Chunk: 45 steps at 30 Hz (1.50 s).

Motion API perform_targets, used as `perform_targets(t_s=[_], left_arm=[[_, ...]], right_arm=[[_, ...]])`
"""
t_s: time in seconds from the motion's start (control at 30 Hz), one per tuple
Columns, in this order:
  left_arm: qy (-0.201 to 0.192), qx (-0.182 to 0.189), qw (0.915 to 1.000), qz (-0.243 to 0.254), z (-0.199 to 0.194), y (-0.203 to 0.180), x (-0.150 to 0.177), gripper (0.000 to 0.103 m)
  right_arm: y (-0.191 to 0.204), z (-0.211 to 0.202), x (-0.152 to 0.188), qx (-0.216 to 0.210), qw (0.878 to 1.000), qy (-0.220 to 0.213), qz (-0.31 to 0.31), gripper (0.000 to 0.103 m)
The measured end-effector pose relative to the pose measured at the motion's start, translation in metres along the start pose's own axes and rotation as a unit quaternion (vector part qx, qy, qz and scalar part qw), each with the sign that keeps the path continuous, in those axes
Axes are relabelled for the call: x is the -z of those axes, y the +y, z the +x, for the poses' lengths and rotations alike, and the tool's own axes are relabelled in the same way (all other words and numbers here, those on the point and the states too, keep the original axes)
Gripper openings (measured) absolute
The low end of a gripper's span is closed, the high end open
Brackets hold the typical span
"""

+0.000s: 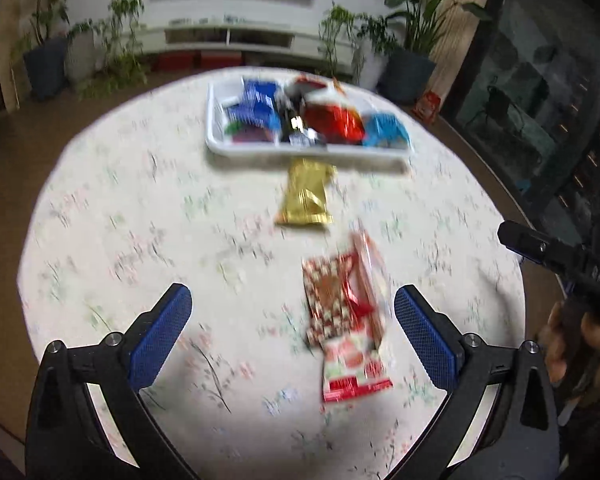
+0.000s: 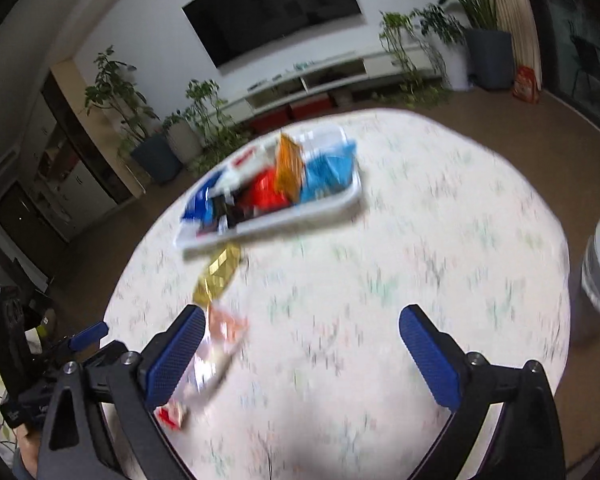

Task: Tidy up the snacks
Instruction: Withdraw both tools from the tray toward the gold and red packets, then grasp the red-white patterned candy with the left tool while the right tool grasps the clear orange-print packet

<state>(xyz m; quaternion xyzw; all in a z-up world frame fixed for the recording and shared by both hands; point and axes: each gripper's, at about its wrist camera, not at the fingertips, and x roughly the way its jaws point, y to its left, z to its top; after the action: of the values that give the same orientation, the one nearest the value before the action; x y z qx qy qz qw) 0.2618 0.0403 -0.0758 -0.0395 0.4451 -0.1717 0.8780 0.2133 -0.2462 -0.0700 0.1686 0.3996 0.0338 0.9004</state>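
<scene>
Most snacks already sit in the white tray [image 1: 220, 148] in the upper middle of the left wrist view, so the sorting looks largely done. Two remain on the desk [image 1: 120, 220]: a gold packet [image 1: 305, 194] just below the tray and a red patterned packet [image 1: 346, 320] at lower centre. The left gripper [image 1: 292, 336] and right gripper [image 2: 302, 356] both stand wide apart, gripping nothing.

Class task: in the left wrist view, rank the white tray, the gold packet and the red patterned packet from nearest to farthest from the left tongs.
1. Red patterned packet: between the open left tongs, toward the right finger, on the tablecloth.
2. Gold packet: mid-table, just before the tray.
3. White tray: far side of the table, filled with snacks.
</scene>
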Motion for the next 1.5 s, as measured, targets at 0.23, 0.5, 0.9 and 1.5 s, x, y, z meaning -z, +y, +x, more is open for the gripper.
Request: perform_targets(t_s=[0.23,0.5,0.9,1.5], left_arm=[[0.046,-0.002,0.9979,0.045,0.024,-0.017,-0.014,0.102],[0.075,-0.034,0.9947,0.062,0.052,-0.008,-0.037,0.102],[0.091,-0.036,0.9926,0.072,0.070,-0.001,-0.031,0.102],[0.095,-0.044,0.9875,0.118,0.080,-0.007,-0.028,0.062]], right_arm=[[-0.001,0.007,0.025,0.008,1.000,0.006,-0.016,0.095],[-0.002,0.019,0.032,0.017,0.999,0.022,-0.030,0.093],[0.009,0.028,0.036,0.022,0.998,0.031,-0.053,0.093],[0.024,0.031,0.042,0.035,0.993,0.029,-0.105,0.084]])
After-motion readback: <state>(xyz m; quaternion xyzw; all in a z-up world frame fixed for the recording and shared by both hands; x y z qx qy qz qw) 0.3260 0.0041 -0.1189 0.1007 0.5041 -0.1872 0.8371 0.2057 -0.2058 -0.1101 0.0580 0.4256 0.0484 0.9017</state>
